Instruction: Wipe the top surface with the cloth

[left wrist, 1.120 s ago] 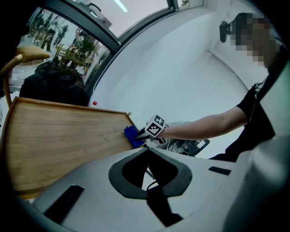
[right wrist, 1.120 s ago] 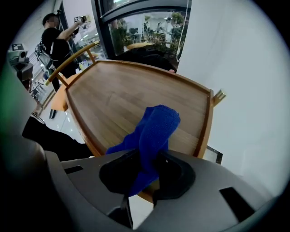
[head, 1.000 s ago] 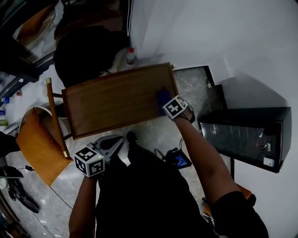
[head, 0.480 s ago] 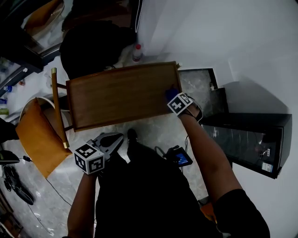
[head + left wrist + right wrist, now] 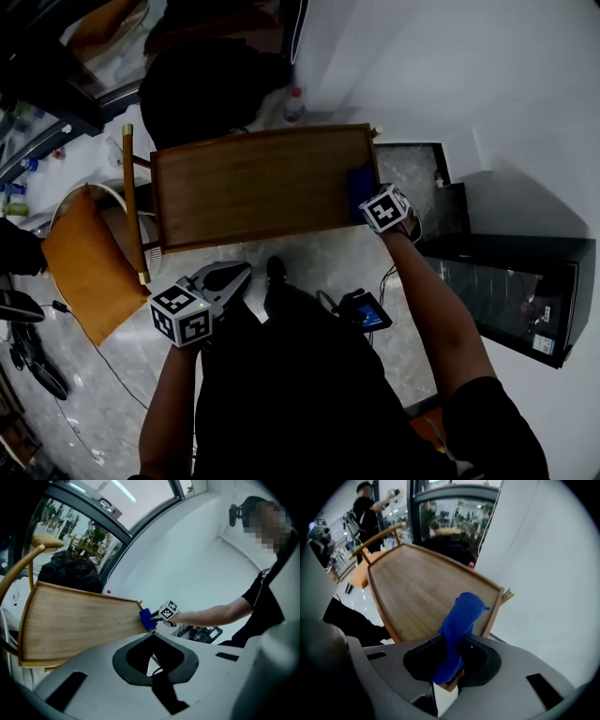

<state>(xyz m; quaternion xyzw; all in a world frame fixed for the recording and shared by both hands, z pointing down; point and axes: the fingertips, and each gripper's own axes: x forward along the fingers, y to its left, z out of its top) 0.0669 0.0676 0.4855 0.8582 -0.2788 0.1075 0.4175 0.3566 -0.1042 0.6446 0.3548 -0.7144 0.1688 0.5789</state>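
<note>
While the right gripper [image 5: 367, 195] sits at the right end of the bench [image 5: 253, 183], its jaws are closed down to the thickness of the blue cloth [image 5: 359, 182] and pinch it between them. In the right gripper view the cloth runs up through the jaws as a folded strip. One end bunches ahead of the tips and the other hangs back below them, toward the camera. The bunched end lies over the wooden top surface, just inside the raised rim to the right of the jaws. Whether it presses on the wood or only rests there cannot be told. Most of the top stretches ahead and to the left of these jaws, and it is bare wood.

Left gripper [image 5: 232, 276]: jaws brought together, tips meeting, nothing between them. Only the oval gap enclosed by the dark pads shows in its own view. It is held off the bench, on the person's side of the near edge, and touches nothing. From these jaws the bench lies ahead and to the left. The right gripper with the cloth shows just beyond the tips, at the bench's far right corner.
</note>
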